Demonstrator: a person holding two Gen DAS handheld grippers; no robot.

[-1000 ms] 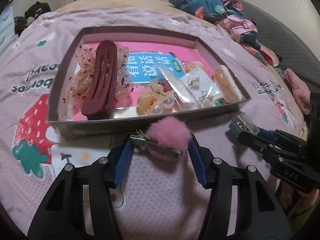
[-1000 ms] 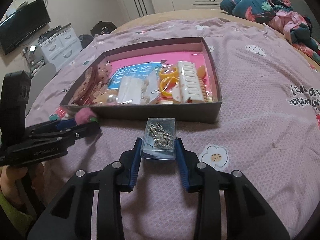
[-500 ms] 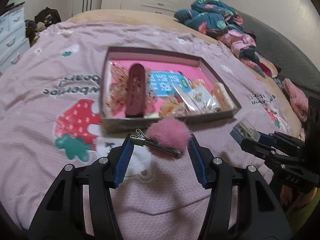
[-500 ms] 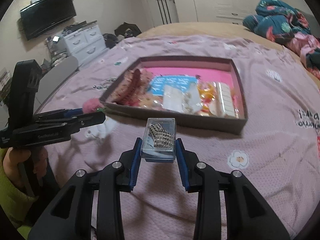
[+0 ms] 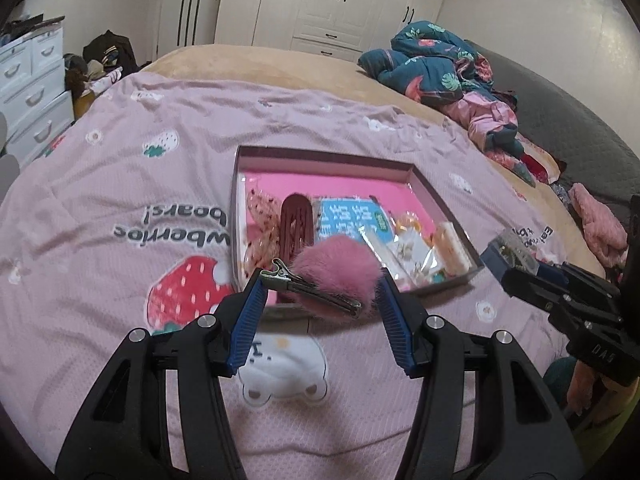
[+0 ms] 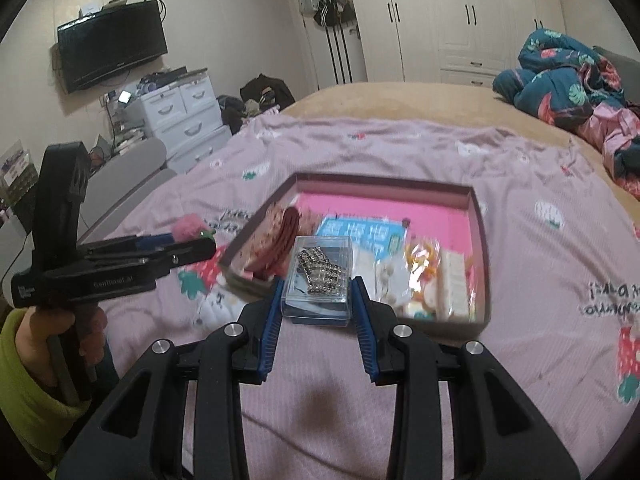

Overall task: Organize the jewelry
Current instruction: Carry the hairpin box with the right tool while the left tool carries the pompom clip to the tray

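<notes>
Because the pink pompom clip point(image 5: 334, 276) is feather-light and squashy, the left gripper point(image 5: 320, 300) pinches it at its metal ends, above the bed before the tray point(image 5: 448, 204). The right gripper point(image 6: 316, 300) clamps a hard, slick clear box point(image 6: 318, 280); the sparkly piece inside stays unclear.

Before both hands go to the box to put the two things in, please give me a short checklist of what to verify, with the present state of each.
1. Left gripper grips the pink pompom clip: ok.
2. Right gripper grips the clear case with the sparkly piece: ok.
3. Case lid shut: cannot tell.
4. Box is open, with bare pink floor at the far side: ok.
5. The two grippers are apart: ok.
6. Both items clear the bedspread: ok.
</notes>
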